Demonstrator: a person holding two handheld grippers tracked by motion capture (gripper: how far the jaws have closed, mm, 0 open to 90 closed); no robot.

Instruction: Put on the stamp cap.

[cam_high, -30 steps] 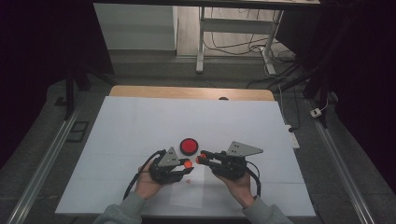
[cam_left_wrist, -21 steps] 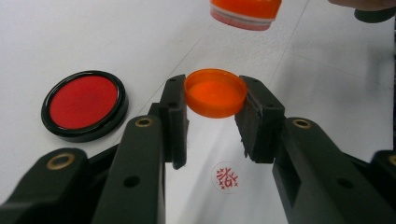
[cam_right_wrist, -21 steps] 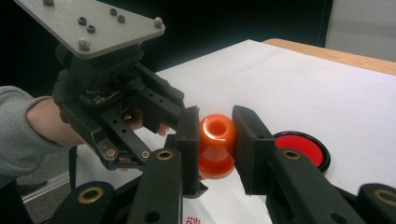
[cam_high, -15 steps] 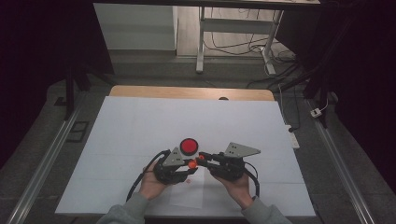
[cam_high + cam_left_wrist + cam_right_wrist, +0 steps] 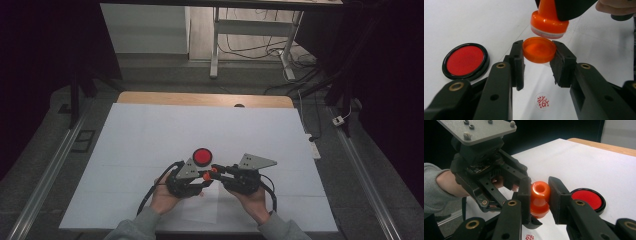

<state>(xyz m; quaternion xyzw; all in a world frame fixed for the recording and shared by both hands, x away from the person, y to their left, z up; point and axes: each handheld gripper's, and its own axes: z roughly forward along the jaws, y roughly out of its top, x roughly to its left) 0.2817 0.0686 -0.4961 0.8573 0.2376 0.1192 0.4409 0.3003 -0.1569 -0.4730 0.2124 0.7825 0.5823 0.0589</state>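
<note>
On the white table [image 5: 150,135], near the person's edge, both grippers meet tip to tip over a sheet of paper [image 5: 200,210]. The left gripper [image 5: 537,58] is clamped on an orange cap [image 5: 539,49], its two black pads pressing the cap's rim from either side; the cap is held open side up, clear of the surface. The right gripper [image 5: 539,192] is clamped on an orange stamp [image 5: 539,197], gripping its waisted handle, with the hollow top of the handle facing the right gripper's camera. In the left gripper view the stamp [image 5: 549,21] hangs directly above the cap, base downward, a narrow gap between them; the two are close but not touching. Below the cap, on the paper, lies a round red imprint [image 5: 542,102] with characters inside a ring. A red ink pad [image 5: 202,156] in a black round case sits open on the table just beyond the gripper tips, and to the left of the cap in the left gripper view [image 5: 465,60]. In the high view the left hand [image 5: 165,197] and right hand [image 5: 252,200] hold the grippers close together, grey sleeves entering from the bottom edge. A grey three-cornered plate tops each gripper.
</note>
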